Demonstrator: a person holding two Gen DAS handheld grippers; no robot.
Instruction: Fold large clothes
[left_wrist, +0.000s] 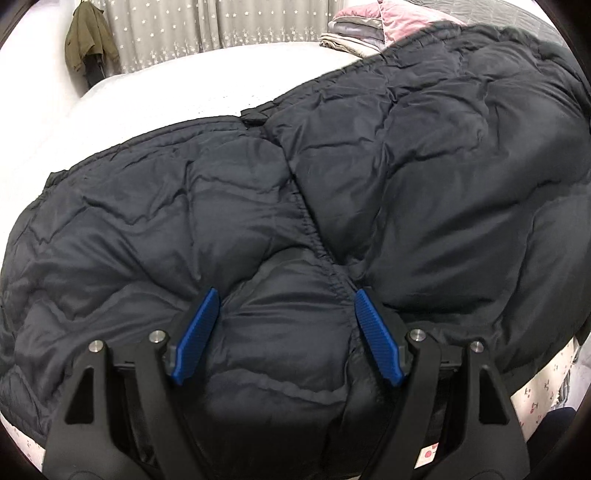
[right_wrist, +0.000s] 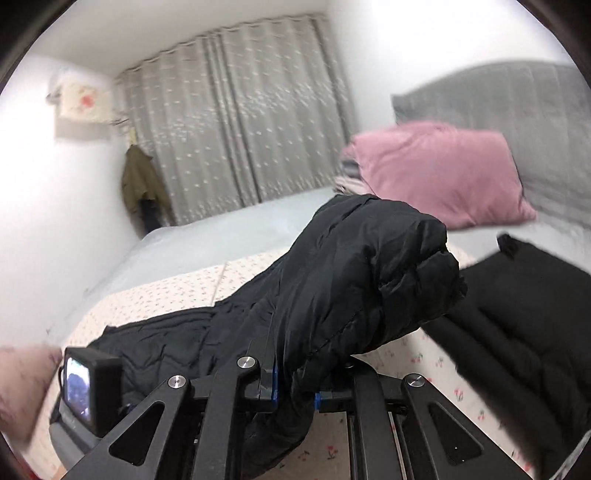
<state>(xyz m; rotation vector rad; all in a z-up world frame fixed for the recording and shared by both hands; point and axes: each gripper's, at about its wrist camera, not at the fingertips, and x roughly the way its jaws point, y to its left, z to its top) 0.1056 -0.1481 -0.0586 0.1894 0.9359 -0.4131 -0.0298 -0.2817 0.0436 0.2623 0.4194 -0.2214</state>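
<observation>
A large black puffer jacket (left_wrist: 332, 184) lies spread over the bed. My left gripper (left_wrist: 286, 295) is open, its blue pads (left_wrist: 195, 332) set wide apart. The tips rest on the padded cloth to either side of a puffy bulge beside a stitched seam (left_wrist: 314, 236). In the right wrist view my right gripper (right_wrist: 295, 397) is shut on a thick padded part of the jacket (right_wrist: 354, 269). That part is lifted off the bed and rises ahead of the fingers, hiding their tips. More of the jacket (right_wrist: 524, 332) lies flat at the right.
The bed has a white sheet (left_wrist: 166, 81) and a floral cover (right_wrist: 155, 295). A pink pillow (right_wrist: 443, 173) and folded bedding (left_wrist: 351, 37) lie by the grey headboard (right_wrist: 517, 99). Grey curtains (right_wrist: 240, 129) and a hanging green coat (right_wrist: 140, 181) stand behind. A black device with a small screen (right_wrist: 79, 387) sits lower left.
</observation>
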